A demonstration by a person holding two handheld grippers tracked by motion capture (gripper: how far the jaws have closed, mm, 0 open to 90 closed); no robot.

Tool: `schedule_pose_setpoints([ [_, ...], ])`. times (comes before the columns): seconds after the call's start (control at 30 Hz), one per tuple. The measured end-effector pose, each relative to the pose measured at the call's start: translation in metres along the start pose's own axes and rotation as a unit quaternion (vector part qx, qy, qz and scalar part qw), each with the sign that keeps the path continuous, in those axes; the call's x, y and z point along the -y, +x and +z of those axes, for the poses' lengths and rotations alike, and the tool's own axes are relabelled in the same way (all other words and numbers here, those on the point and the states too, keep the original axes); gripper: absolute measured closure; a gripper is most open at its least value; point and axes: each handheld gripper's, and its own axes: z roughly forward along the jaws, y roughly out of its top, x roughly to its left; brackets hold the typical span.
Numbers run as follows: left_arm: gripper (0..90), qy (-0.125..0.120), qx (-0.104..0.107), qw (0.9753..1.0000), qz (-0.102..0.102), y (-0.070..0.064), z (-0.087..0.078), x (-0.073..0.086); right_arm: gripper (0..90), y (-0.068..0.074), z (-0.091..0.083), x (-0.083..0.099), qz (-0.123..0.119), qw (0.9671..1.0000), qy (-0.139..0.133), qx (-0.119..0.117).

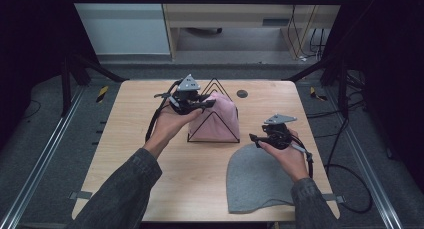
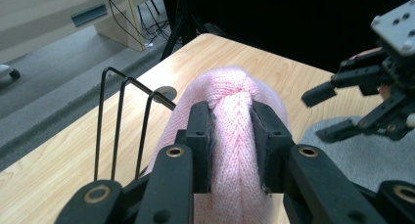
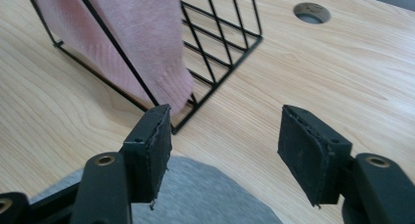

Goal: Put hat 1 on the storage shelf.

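A pink knitted beanie (image 1: 221,119) hangs over a black wire rack (image 1: 214,84) at the table's middle. My left gripper (image 1: 207,104) is shut on a fold of the pink beanie (image 2: 234,121) at its top. The wire rack (image 2: 122,121) stands just left of that fold in the left gripper view. A grey beanie (image 1: 255,181) lies flat at the front right of the table. My right gripper (image 1: 254,138) hovers open over the grey beanie's far edge (image 3: 205,194), jaws wide apart (image 3: 225,145), pointing at the rack's corner (image 3: 215,82) and the pink beanie's hem (image 3: 166,77).
The wooden table (image 1: 130,154) has a round cable hole (image 1: 242,93) behind the rack. Black frame posts and cables stand around the table's sides. A bench and wires sit on the floor beyond the far edge.
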Motion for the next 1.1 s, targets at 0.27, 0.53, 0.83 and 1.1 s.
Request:
schedule_pose_setpoints([
  [0.27,69.9,0.001,-0.002,1.0000,-0.008,0.000,-0.001,0.007,35.7,-0.013,-0.014,0.010,0.014,0.9997,0.005,0.017],
  [0.53,59.6,-0.010,0.008,0.9995,-0.028,-0.001,-0.004,0.010,35.4,-0.024,-0.018,0.022,0.028,0.9987,0.038,0.020],
  [0.83,28.9,0.011,-0.010,0.9994,-0.030,-0.009,-0.035,0.019,36.7,-0.033,-0.017,0.031,0.036,0.9957,0.085,0.008],
  [1.1,13.4,0.054,-0.019,0.9981,-0.025,-0.021,-0.052,0.062,43.1,-0.035,-0.004,0.035,0.046,0.9915,0.121,0.005],
])
